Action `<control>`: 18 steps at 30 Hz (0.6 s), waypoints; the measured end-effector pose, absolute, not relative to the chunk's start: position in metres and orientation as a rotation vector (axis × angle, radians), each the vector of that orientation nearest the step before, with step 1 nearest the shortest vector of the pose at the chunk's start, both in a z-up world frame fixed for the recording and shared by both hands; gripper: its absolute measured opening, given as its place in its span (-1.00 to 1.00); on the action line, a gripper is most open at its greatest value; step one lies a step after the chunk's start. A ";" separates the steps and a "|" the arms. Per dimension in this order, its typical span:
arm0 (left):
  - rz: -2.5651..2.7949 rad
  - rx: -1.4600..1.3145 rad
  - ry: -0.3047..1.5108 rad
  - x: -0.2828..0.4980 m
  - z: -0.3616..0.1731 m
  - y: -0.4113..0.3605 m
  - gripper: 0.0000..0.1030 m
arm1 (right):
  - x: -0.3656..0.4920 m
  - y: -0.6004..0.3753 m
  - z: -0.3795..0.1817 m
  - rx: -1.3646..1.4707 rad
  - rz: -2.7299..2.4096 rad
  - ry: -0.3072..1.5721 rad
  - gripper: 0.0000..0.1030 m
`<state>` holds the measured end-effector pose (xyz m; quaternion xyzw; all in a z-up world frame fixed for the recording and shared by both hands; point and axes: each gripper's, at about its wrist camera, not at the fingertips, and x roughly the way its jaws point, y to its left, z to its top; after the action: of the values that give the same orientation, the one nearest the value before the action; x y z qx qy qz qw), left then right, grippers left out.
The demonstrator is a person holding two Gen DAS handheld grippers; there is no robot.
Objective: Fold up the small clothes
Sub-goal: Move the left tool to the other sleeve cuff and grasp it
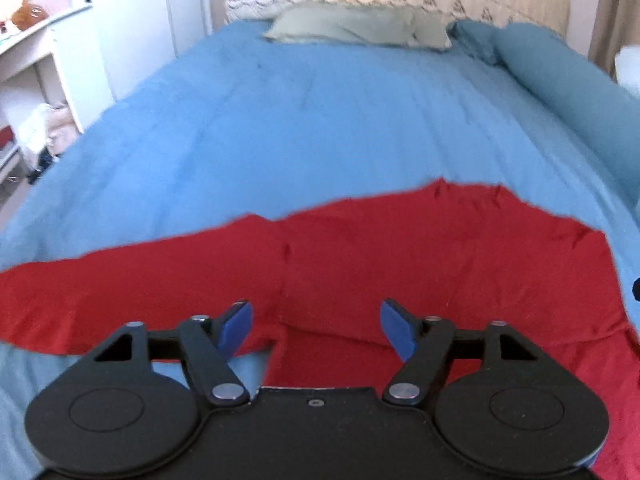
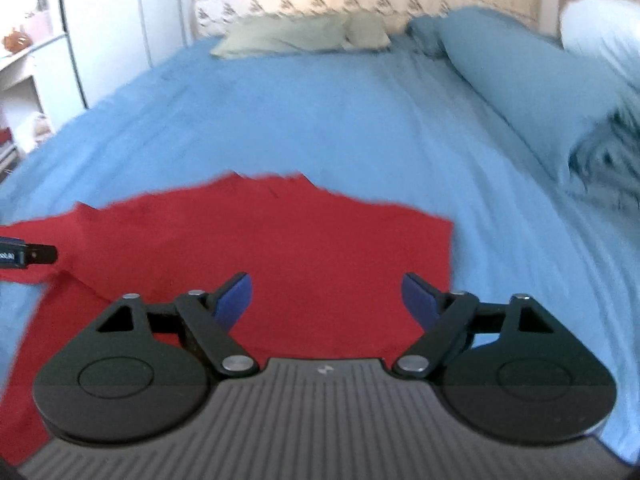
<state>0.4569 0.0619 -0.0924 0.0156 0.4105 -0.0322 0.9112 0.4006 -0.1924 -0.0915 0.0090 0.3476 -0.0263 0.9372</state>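
**Both grippers hover open over a red shirt on a bed**

A red shirt (image 1: 400, 260) lies spread on a blue bed (image 1: 320, 120), near its foot and well away from the pillow (image 1: 360, 28) at the headboard. One sleeve stretches out flat to the shirt's left side. The other side already looks folded inward, ending in a straight edge, though blur makes this uncertain.

The left gripper (image 1: 316, 328) hangs above the shirt's near hem, close to where the outstretched sleeve joins the body. Its jaws are released and spread wide, holding nothing. The right gripper (image 2: 326, 300) hangs above the shirt's right half, its jaws likewise released and empty. Whether either touches the cloth cannot be told.

Judged from this, the sleeve fold on the left is probably next, and several things could spoil it. Wide jaws closing on soft fabric may pinch the bed cover beneath along with the shirt, dragging both. Gripping only the top layer near the hem may lift one layer and leave the rest bunched. Pulling the sleeve across without the right gripper steadying the body may slide the whole shirt and undo the straight edge.
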 end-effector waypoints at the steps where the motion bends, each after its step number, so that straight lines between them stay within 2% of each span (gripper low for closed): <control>1: -0.051 0.028 0.833 0.452 -0.084 0.066 0.89 | 0.400 -0.185 -0.081 0.021 -0.046 0.703 1.00; 2: -0.028 0.024 0.809 0.445 -0.073 0.073 1.00 | 0.399 -0.176 -0.071 0.028 -0.033 0.695 1.00; 10: 0.084 -0.160 0.769 0.415 -0.029 0.173 1.00 | 0.401 -0.089 -0.017 0.059 0.075 0.678 1.00; 18: 0.268 -0.401 0.758 0.414 -0.066 0.314 1.00 | 0.419 0.024 -0.028 0.034 0.150 0.727 1.00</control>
<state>0.4136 0.3136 -0.0659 -0.1939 0.3663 0.1296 0.9008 0.4193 0.0243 -0.0276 0.0168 0.3552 0.0734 0.9318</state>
